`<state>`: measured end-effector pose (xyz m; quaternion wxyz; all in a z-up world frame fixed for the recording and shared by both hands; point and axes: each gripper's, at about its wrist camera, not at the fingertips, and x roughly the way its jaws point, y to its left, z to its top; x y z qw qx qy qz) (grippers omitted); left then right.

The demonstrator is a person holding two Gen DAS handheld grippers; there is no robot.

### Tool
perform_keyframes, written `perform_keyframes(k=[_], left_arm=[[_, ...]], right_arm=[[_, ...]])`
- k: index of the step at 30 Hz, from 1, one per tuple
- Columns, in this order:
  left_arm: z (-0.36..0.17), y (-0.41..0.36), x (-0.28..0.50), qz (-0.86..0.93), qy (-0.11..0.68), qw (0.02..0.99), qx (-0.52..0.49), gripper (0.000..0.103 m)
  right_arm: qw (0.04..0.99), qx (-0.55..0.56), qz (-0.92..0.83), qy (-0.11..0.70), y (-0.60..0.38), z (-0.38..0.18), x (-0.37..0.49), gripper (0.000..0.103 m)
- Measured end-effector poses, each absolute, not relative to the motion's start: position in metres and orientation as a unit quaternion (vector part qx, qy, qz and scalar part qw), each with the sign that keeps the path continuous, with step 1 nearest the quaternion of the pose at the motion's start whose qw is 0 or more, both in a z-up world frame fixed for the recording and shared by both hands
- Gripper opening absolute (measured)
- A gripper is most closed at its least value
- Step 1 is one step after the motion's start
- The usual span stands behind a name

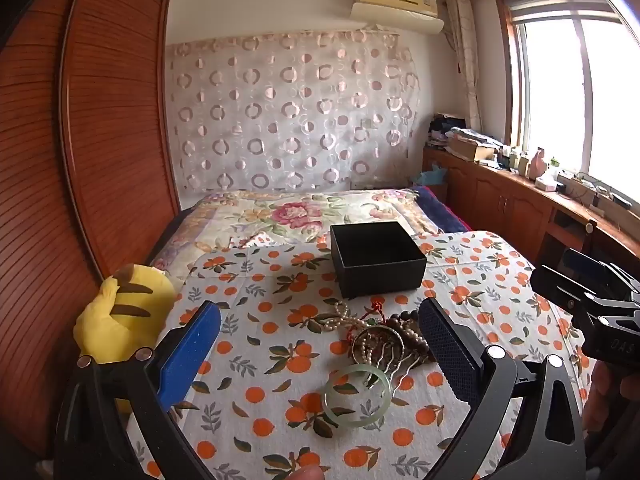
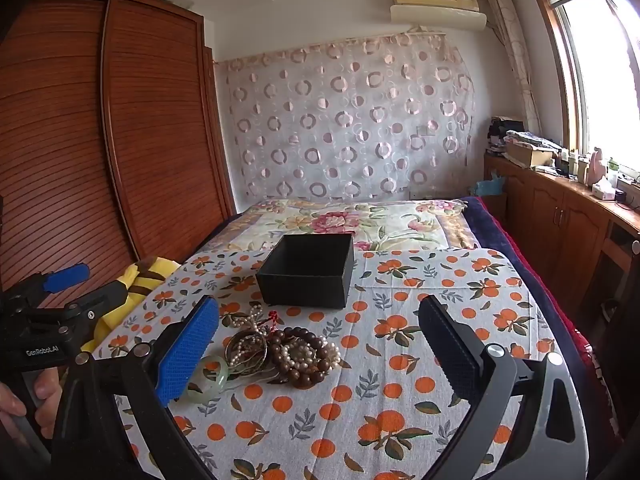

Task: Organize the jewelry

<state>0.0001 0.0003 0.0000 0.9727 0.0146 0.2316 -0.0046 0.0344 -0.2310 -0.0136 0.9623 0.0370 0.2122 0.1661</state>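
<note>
Jewelry (image 1: 376, 344) heaped tangled on orange-print cloth (image 1: 472, 280) just before empty black box (image 1: 378, 264), jade bangle (image 1: 357, 395) at pile's near edge, so left gripper (image 1: 320, 344) and right gripper (image 2: 318, 344) both hover jaws apart, likely ready to pick pieces.

Left tongs (image 1: 320, 344) and right tongs (image 2: 320, 340) gape wide, empty.

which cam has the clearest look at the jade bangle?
Left wrist: the jade bangle lies whole and unobstructed between the open fingers. In the right wrist view, the bangle is partly hidden behind the blue finger pad.
</note>
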Motion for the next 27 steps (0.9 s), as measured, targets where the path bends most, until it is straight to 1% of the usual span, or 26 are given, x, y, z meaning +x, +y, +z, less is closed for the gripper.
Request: perform_keyframes(k=[27], left_arm=[[0.0002, 0.0006, -0.0003, -0.005, 0.231, 0.973, 0.013, 0.096]], right_arm=[[0.962, 0.037, 0.166, 0.212, -0.2305, -0.0122, 0.0322, 0.101]])
